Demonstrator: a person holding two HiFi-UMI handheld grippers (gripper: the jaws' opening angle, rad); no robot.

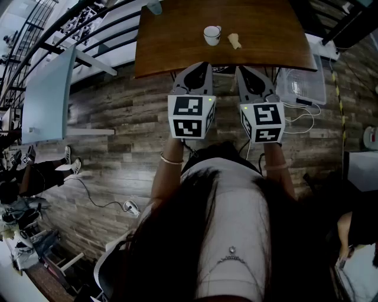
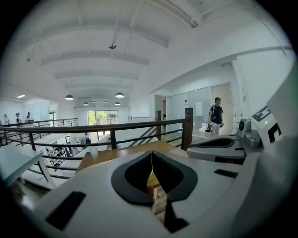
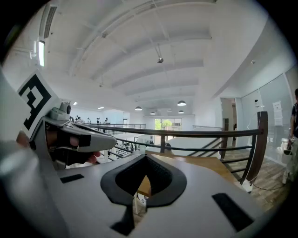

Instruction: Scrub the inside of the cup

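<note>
The cup (image 1: 211, 35) is white, the table (image 1: 177, 41) brown wood-grain, the marker cubes (image 1: 190, 117) black-and-white.

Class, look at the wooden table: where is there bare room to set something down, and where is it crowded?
Bare: the table left of the cup, up to the glass at the far edge; the right end beyond the beige piece; the near strip. Crowded: only mid-table, cup and piece close together.

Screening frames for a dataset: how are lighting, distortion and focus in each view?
Head view: strong fisheye bend, dim floor, the cup on the table small but clear. Left gripper view: bright ceiling, dark round vignette, the left gripper soft up close. Right gripper view: same vignette, the right gripper likewise soft.
</note>
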